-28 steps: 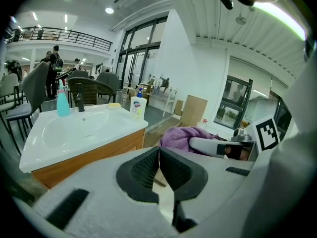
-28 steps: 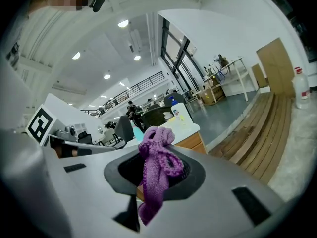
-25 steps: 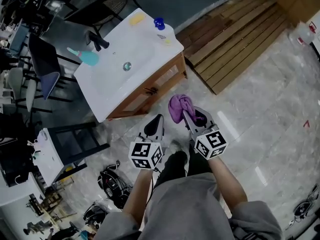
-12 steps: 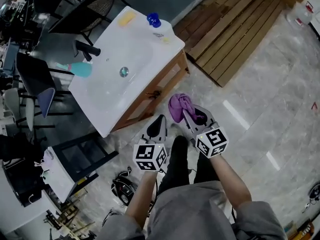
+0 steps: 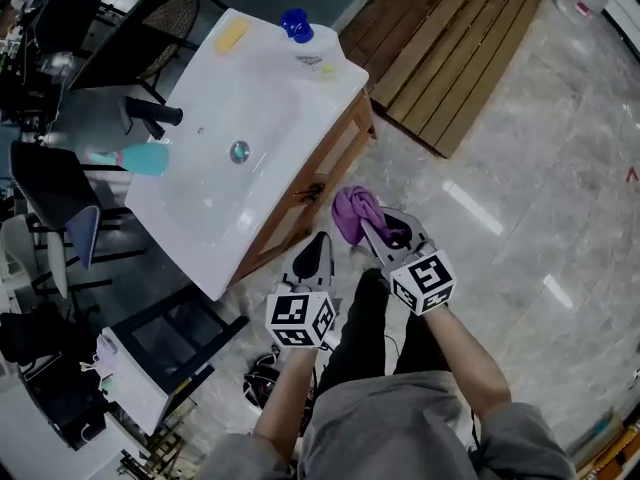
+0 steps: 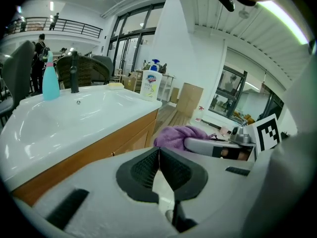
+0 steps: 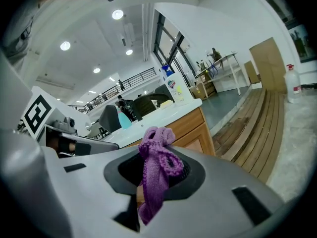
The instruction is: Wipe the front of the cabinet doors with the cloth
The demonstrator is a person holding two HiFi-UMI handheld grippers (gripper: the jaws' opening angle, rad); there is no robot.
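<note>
purple cloth (image 5: 356, 214) (still clamped) now sits nearer the cabinet (image 5: 330, 163).

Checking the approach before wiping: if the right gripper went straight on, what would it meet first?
Likely the light wooden cabinet front below the white basin, and the purple cloth clamped in the right gripper would touch it before the jaws; depth is unclear.

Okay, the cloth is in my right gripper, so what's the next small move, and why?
Probably ease the right gripper forward until the purple cloth meets the wooden cabinet door. Its jaws are shut on the cloth, which is held in the air short of the door, so nothing is being wiped yet.
</note>
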